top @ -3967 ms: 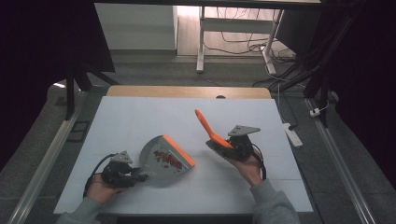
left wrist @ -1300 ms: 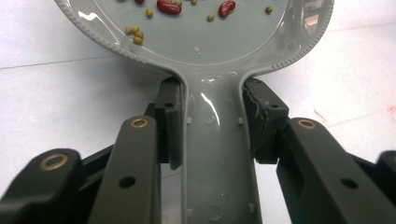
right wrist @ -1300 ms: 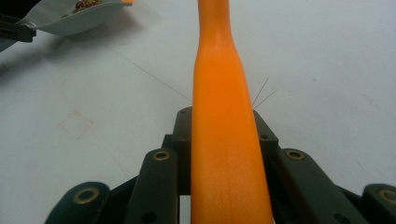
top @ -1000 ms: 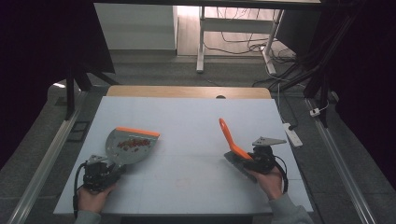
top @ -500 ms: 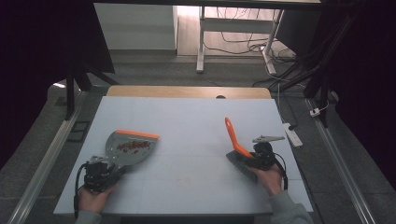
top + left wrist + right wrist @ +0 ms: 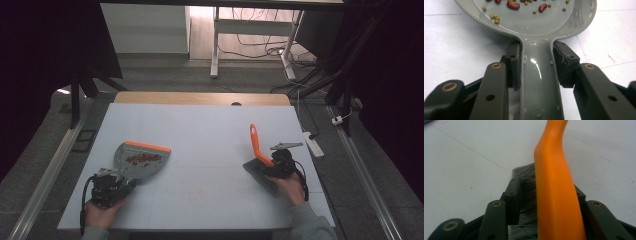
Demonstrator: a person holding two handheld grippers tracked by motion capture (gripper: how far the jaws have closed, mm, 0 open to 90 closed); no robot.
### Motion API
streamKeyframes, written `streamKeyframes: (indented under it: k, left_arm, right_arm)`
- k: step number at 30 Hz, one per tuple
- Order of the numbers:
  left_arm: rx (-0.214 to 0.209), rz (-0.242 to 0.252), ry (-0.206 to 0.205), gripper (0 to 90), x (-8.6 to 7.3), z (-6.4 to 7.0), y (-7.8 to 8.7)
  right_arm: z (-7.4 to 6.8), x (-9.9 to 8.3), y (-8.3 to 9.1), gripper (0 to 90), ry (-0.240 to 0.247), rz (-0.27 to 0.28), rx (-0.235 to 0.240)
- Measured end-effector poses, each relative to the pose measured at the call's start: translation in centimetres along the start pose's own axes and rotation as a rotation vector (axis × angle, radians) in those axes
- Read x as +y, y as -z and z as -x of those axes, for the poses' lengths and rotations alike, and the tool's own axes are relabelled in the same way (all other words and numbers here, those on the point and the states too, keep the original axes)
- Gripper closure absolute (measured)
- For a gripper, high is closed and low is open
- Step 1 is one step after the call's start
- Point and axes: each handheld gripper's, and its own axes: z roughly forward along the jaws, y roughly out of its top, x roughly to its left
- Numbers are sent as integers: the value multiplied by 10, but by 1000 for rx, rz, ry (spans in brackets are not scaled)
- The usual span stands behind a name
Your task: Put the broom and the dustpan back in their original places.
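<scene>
Since the red and green beans (image 6: pixel 512 5) already lie in the grey plastic dustpan (image 6: pixel 137 159), sweeping looks done; the left gripper (image 6: pixel 536 65) clamps its handle, the right gripper (image 6: pixel 546 192) pinches the orange-handled brush (image 6: pixel 257 147), and dumping remains.

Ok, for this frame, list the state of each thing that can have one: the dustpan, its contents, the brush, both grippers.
Dustpan: flat on the table, handle clamped.
Beans: lying scattered inside the dustpan.
Brush: held, orange handle pointing up and away, bristles low by the table.
Left gripper: shut on the dustpan's handle.
Right gripper: shut on the brush.
</scene>
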Motion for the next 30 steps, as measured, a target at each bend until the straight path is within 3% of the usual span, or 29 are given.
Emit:
streamKeyframes:
  k: [7,13,18,22,25,30]
  left_arm:
    - [4,18,-12,349,0,0,4]
    - [19,35,-32,238,-1,2,9]
    - [11,53,-28,208,-2,-2,13]
    - [3,58,-41,203,0,-2,16]
    - [1,61,-49,200,1,-2,18]
    - [-1,78,-70,201,2,-3,23]
  right_arm:
    - [3,1,-2,422,9,-17,-52]
    - [5,2,-3,384,0,-24,-69]
    - [9,2,-4,350,-32,-33,-83]
    - [8,3,-1,339,-17,-28,-125]
    - [8,3,1,339,-22,-16,-119]
    - [4,5,8,355,15,27,-117]
